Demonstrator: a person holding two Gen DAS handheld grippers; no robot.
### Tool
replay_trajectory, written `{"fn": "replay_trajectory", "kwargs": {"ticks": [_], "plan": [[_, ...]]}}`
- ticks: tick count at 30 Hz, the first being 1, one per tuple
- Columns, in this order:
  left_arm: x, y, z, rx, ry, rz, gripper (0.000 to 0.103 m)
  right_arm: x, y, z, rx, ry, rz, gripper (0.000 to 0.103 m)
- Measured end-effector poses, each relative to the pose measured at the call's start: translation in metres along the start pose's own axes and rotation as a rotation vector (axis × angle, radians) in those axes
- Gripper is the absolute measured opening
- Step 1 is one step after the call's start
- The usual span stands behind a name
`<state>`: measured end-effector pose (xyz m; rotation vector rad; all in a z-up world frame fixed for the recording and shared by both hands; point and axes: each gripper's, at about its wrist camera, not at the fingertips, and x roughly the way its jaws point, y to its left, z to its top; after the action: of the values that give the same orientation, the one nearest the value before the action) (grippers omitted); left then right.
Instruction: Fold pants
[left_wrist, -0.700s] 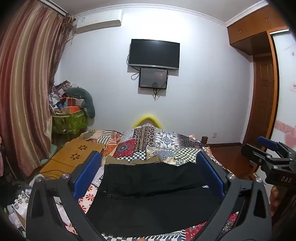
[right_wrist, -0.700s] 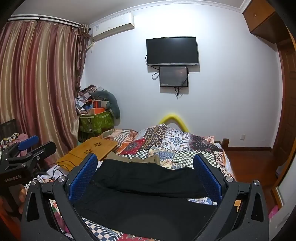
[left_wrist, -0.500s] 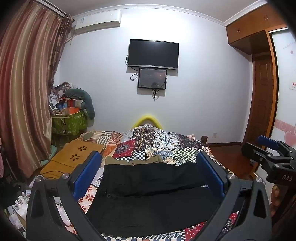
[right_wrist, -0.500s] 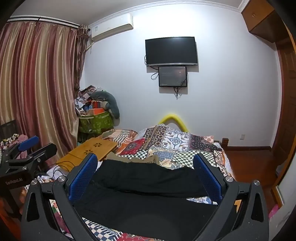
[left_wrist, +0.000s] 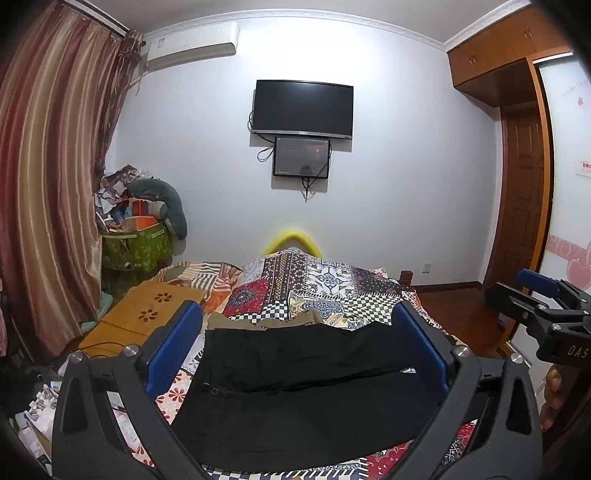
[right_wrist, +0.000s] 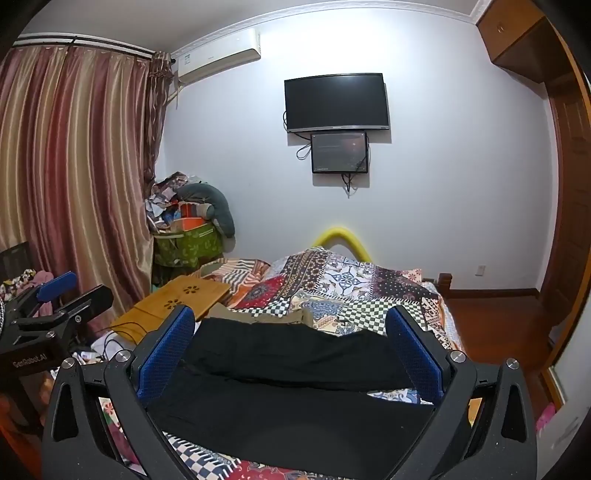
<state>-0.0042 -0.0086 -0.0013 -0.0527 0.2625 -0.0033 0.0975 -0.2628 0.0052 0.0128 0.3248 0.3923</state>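
1. Left wrist view: the left gripper is seen with its blue-padded fingers spread wide and nothing between them. The black pants are spread across the patchwork bedspread below, apparently untouched.
2. Right wrist view: the right gripper is likewise held wide apart and empty above the pants. The first fold is judged not yet begun; an edge of the cloth must be reached and pinched next.
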Motion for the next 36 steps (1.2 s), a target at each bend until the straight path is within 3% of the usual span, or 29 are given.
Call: {"fn": "replay_trajectory", "kwargs": {"ticks": [36], "plan": [[-0.001,-0.003,0.001,0.000,-0.019,0.010,0.103,-0.005,0.008,0.004,-0.012,-0.020,0.006,0.103]]}}
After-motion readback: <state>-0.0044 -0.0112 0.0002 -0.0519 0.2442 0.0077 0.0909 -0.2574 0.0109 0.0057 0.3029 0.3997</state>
